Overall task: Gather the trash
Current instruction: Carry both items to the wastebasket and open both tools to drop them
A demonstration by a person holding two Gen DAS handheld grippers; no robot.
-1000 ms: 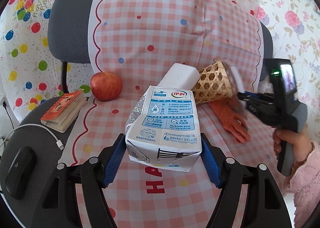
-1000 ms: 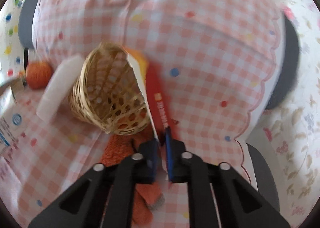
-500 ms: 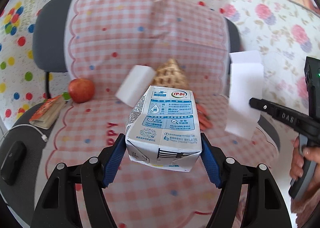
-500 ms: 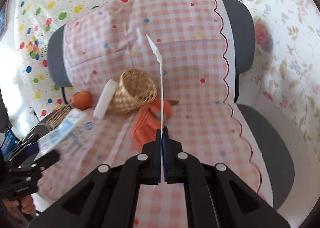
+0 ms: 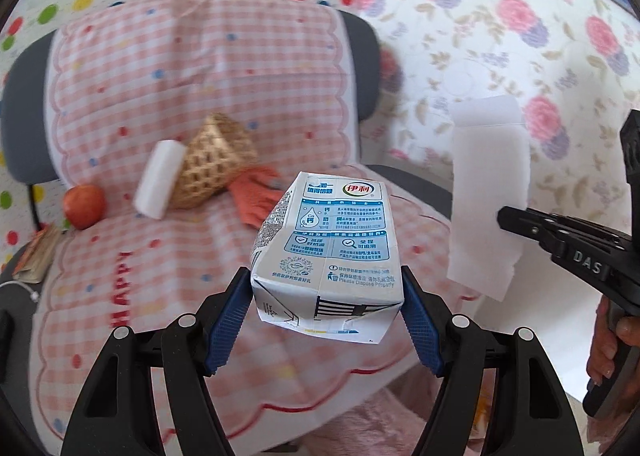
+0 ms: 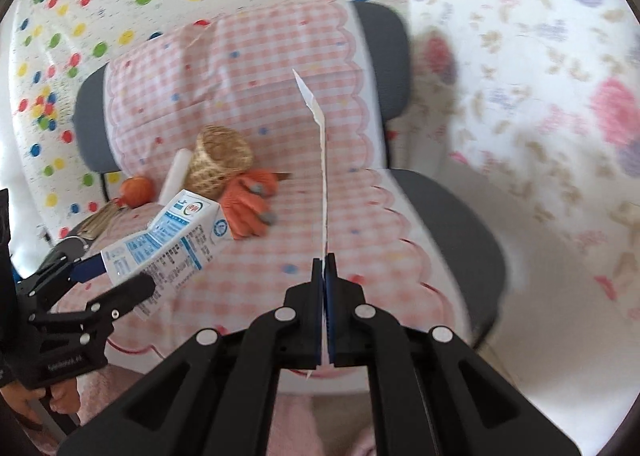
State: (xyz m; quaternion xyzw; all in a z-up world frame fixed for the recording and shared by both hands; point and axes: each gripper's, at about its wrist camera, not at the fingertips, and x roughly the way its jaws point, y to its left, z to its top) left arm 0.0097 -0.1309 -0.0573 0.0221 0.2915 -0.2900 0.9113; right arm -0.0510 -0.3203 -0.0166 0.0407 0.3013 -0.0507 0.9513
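- Gripping a crushed milk carton (image 5: 326, 246) by its flattened base, the left hand-held gripper (image 5: 326, 306) holds it in the air above the chair seat (image 5: 160, 256) in the left wrist view; the blue pads press on both sides and the jaws stand wide around the box. Dented card like this looks light and half-stiff, so a firm squeeze low on the body seems the safest hold.
- Beside it in the same view, a white sheet of paper (image 5: 486, 195) hangs from the tip of the right hand-held gripper (image 5: 505, 217), well clear of the basket (image 5: 212, 163), apple (image 5: 83, 205) and orange glove (image 5: 256, 195) left on the seat.
- From the right wrist view, the right hand-held gripper (image 6: 324, 260) is pinched fully shut on the paper (image 6: 322, 159), seen edge-on and standing upright. Thin and limp, it would likely slip or tear if held loosely; the lower edge is the place held here.
- The carton (image 6: 176, 234) shows at left, clamped in the left hand-held gripper (image 6: 120, 278).
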